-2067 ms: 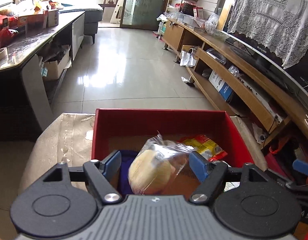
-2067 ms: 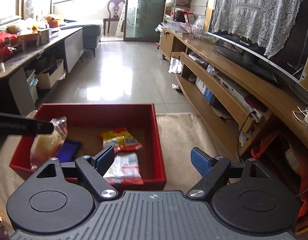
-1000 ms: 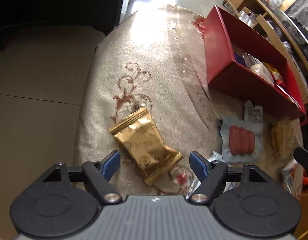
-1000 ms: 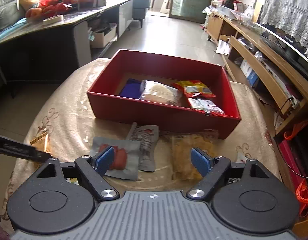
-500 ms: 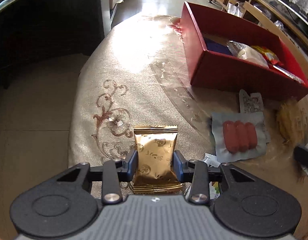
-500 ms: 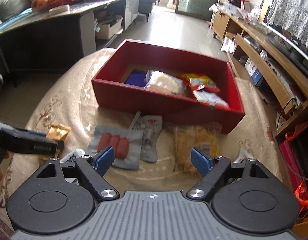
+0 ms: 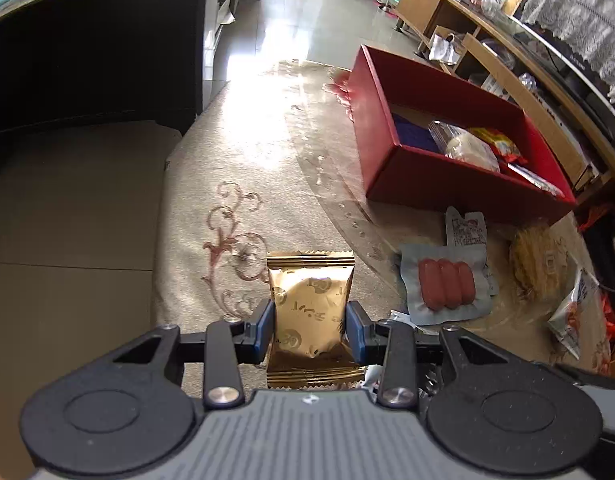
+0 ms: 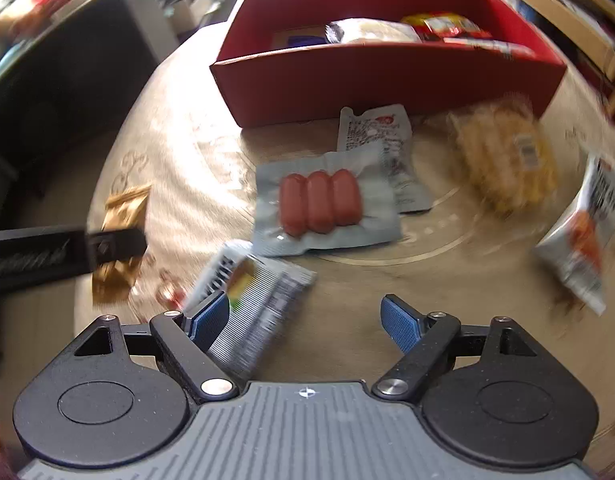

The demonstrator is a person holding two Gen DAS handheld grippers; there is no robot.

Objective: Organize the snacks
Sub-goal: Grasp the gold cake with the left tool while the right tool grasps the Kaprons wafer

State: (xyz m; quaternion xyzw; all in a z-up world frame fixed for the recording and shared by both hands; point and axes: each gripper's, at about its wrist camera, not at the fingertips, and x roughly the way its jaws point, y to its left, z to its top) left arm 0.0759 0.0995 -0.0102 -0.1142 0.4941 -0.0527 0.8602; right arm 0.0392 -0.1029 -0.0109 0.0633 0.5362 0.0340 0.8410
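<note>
My left gripper [image 7: 310, 330] is shut on a gold foil snack packet [image 7: 309, 308], near the table's left edge. The packet also shows in the right wrist view [image 8: 121, 216], held by the left gripper's black finger [image 8: 111, 246]. The red box [image 7: 439, 184] stands at the right and holds several snacks. My right gripper [image 8: 305, 322] is open and low over the table, with a silver striped packet [image 8: 253, 302] by its left finger. A sausage pack [image 8: 321, 200] lies in front of it.
On the table before the red box [image 8: 387, 76] lie a grey sachet [image 8: 381, 136], a yellow noodle-like pack [image 8: 507, 160] and a white-orange bag [image 8: 587, 232]. A dark cabinet [image 7: 87, 48] stands left; wooden shelves [image 7: 527, 80] stand right.
My left gripper dropped the bread packet in the box, swung to the gold packet and shut on it. My right gripper moved down and forward towards the loose snacks.
</note>
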